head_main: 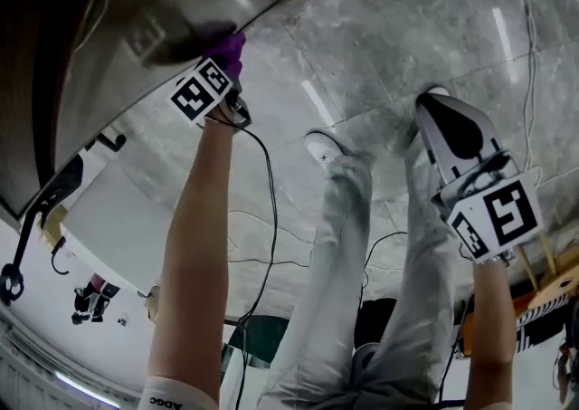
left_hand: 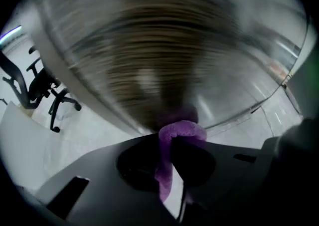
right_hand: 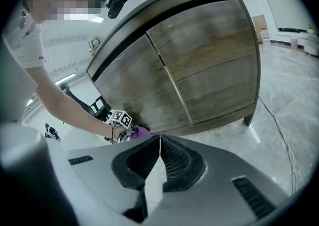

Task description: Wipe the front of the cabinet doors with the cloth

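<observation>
Where the cloth is: the small purple soft cloth (left_hand: 182,129) is pinched in my left gripper (left_hand: 172,157). Its folded end is pressed on the grey-brown wooden cabinet door (right_hand: 139,85), low near the bottom edge, which is at lower left of centre in the right gripper view.
Left jaws: closed on the cloth, which folds over the tips and hangs down between them.
Right jaws: my right gripper (right_hand: 160,155) has its jaws closed together with nothing between them. It hangs apart from the cabinet, at the right of the head view.
Step, as I judge: wiping the left door; I expect the right door (right_hand: 214,50) comes after.
How the cloth handles: light, limp and a little fluffy. I think it can bunch or slip out under rubbing, so I would grip it deep on the fold and leave only a short pad out.
Door surface: flat and stiff, with wood grain; it looks smeared in the left gripper view.
</observation>
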Available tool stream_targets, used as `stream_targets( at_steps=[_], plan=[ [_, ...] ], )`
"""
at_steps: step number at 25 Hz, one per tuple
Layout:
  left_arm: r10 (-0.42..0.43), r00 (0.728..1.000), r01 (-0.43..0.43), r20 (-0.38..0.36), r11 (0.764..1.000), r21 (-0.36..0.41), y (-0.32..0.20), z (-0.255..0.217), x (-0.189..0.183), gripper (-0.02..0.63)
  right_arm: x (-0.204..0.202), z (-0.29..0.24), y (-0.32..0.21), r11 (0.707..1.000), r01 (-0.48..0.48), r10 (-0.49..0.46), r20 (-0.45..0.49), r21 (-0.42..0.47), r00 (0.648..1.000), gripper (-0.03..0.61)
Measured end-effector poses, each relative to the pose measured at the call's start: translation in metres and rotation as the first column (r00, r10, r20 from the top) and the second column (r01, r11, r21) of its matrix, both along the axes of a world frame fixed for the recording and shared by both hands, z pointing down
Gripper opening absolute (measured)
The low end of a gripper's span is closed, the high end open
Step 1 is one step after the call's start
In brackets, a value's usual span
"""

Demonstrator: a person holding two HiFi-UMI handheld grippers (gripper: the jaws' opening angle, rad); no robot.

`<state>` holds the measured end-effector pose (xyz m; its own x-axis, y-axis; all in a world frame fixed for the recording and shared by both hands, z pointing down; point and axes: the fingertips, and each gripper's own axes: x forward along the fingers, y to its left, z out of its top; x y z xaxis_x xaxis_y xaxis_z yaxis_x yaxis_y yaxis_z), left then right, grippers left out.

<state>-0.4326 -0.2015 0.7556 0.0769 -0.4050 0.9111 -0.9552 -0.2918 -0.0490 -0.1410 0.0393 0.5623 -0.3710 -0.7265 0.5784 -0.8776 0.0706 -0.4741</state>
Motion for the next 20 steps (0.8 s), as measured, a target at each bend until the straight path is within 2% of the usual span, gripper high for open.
stream_targets(
  at_steps=[5, 8, 10, 12, 16, 18, 20],
  plan=[
    [-0.122, 0.992, 0.120, 0.043, 0.992, 0.045, -0.005, -0.020, -0.077, 0.057, -0.036, -0.005, -0.007, 0.996, 0.085, -0.085, 0.004, -0.002, 0.996, 0.028],
    [-0.238, 0.971, 0.234, 0.028, 0.967, 0.101, -0.010, -0.045, -0.118, 0.057, -0.049, -0.014, -0.015, 0.990, 0.137, -0.137, -0.001, 0.012, 0.991, 0.028],
    [-0.279, 0.960, 0.275, 0.015, 0.953, 0.125, -0.008, -0.064, -0.140, 0.057, -0.055, -0.022, -0.019, 0.986, 0.164, -0.164, -0.003, 0.020, 0.986, 0.028],
    [-0.310, 0.950, 0.310, -0.026, 0.940, 0.141, 0.000, -0.087, -0.154, 0.057, -0.061, -0.034, -0.022, 0.982, 0.187, -0.187, -0.006, 0.024, 0.982, 0.028],
    [-0.376, 0.905, 0.410, -0.200, 0.896, 0.171, 0.036, -0.143, -0.156, 0.057, -0.059, -0.068, -0.034, 0.968, 0.246, -0.245, -0.036, 0.044, 0.969, 0.028],
    [-0.360, 0.900, 0.408, -0.244, 0.894, 0.186, 0.062, -0.178, -0.152, 0.057, -0.054, -0.091, -0.035, 0.964, 0.261, -0.259, -0.047, 0.049, 0.965, 0.028],
    [-0.291, 0.922, 0.348, -0.257, 0.912, 0.217, 0.088, -0.216, -0.141, 0.057, -0.049, -0.115, -0.034, 0.962, 0.268, -0.265, -0.061, 0.052, 0.962, 0.028]
  ],
)
